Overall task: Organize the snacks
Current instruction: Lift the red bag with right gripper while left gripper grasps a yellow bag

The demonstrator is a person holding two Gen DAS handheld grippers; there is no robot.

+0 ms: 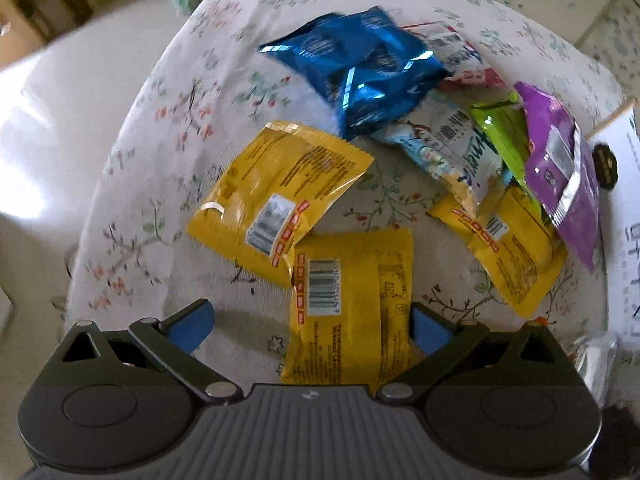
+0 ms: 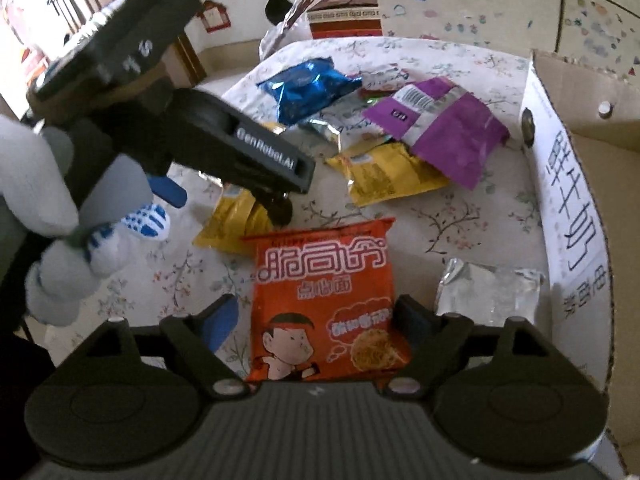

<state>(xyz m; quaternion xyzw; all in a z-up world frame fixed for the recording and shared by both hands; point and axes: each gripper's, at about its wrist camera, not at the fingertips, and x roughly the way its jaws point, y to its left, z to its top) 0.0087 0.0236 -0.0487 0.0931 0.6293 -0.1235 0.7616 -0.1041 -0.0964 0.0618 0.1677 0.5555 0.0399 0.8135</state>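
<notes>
Both right gripper (image 2: 316, 316) fingers flank the orange packet (image 2: 324, 304), untouching.

On the table (image 2: 460, 220) a noodle packet (image 2: 324, 304) lies nearest, a foil packet (image 2: 488, 292) to its right beside the box (image 2: 568, 200), and behind them a heap of packets (image 2: 384, 120) lies overlapping, with more packets (image 1: 304, 216) to its left
</notes>
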